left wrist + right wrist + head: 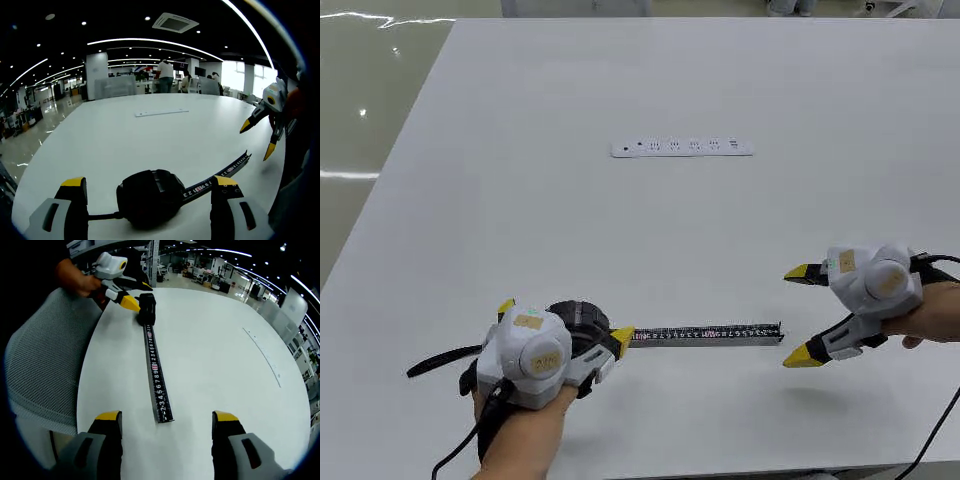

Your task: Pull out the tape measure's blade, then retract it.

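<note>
A white bench [720, 230] carries one tape measure, one power strip and two hand-held grippers.

The single tape measure [578, 318], with a round black case, lies near the front edge of the bench. Its one blade [705, 333] is drawn out and lies flat on the bench, running from the case toward the right gripper. A black wrist strap [440, 360] trails from the case on the far side from the blade.

The left gripper [565, 322] sits over the case. In the left gripper view its two yellow-tipped fingers [75, 184] stand spread on either side of the case [150, 197] with a gap on each side, not clamped on it. The blade [220, 175] passes close by one finger.

The right gripper [798, 314] hangs just beyond the blade's free end. In the right gripper view its fingers [107, 421] are spread wide, with the blade tip [165, 416] between them, touching neither.

One white power strip [682, 148] lies well apart, farther back on the bench, with nothing between it and the tape measure.

A grey mesh chair back [45, 365] shows beside the bench in the right gripper view. A few people [165, 75] stand far behind the bench in the left gripper view.
</note>
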`<state>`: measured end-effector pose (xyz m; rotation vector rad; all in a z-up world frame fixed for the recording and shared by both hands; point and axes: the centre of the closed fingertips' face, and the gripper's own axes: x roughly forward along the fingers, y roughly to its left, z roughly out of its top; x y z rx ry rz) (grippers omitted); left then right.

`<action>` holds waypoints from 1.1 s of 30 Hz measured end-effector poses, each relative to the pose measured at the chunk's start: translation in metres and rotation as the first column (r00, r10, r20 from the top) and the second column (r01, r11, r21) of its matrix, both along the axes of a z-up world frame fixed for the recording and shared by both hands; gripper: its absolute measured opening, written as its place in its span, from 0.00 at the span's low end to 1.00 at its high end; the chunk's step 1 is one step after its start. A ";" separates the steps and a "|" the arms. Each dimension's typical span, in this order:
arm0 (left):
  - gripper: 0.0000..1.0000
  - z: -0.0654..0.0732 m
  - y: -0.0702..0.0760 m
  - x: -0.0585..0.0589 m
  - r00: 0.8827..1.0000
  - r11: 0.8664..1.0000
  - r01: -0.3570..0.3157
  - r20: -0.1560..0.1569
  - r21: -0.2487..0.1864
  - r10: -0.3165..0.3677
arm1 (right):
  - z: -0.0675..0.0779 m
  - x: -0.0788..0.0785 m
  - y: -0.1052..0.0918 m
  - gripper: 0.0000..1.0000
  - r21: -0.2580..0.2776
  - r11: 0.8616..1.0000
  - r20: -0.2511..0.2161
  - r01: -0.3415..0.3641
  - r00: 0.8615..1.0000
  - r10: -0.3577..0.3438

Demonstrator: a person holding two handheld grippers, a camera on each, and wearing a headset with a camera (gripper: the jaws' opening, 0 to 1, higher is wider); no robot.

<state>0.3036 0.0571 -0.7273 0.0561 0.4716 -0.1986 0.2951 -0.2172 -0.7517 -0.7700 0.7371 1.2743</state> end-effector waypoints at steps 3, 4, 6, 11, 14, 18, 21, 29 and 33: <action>1.00 -0.003 0.004 0.001 1.000 1.000 -0.003 0.006 0.003 0.003 | -0.009 0.001 -0.001 0.62 -0.010 1.000 -0.011 -0.012 1.000 0.012; 1.00 -0.006 0.005 0.001 1.000 1.000 -0.006 -0.001 0.001 0.006 | -0.011 0.002 -0.001 0.60 -0.020 1.000 -0.010 -0.018 1.000 0.018; 1.00 -0.009 0.006 0.000 1.000 1.000 -0.010 -0.003 0.004 0.010 | -0.016 0.003 -0.003 0.56 -0.026 0.999 -0.021 -0.023 1.000 0.022; 1.00 -0.018 -0.001 -0.002 1.000 1.000 0.010 -0.021 0.020 -0.010 | -0.021 0.002 0.000 0.49 -0.036 0.998 -0.045 -0.048 0.998 0.046; 1.00 -0.014 -0.005 -0.002 1.000 1.000 0.018 -0.006 0.023 -0.018 | -0.023 0.004 -0.001 0.42 -0.050 0.997 -0.056 -0.053 0.997 0.050; 1.00 -0.014 -0.006 -0.002 1.000 0.999 0.023 -0.006 0.026 -0.023 | -0.030 0.002 -0.003 0.34 -0.074 0.995 -0.076 -0.071 0.995 0.065; 1.00 -0.013 -0.004 -0.001 1.000 1.000 0.017 -0.001 0.020 -0.017 | -0.034 0.001 -0.004 0.28 -0.090 0.992 -0.084 -0.088 0.993 0.081; 1.00 -0.014 -0.002 0.000 1.000 1.000 0.003 -0.008 0.009 -0.002 | -0.039 0.006 -0.004 0.21 -0.103 0.993 -0.097 -0.056 0.994 0.046; 1.00 -0.016 -0.003 -0.001 1.000 1.000 0.006 -0.018 0.007 -0.006 | -0.041 0.003 -0.004 0.18 -0.106 0.992 -0.104 -0.066 0.993 0.055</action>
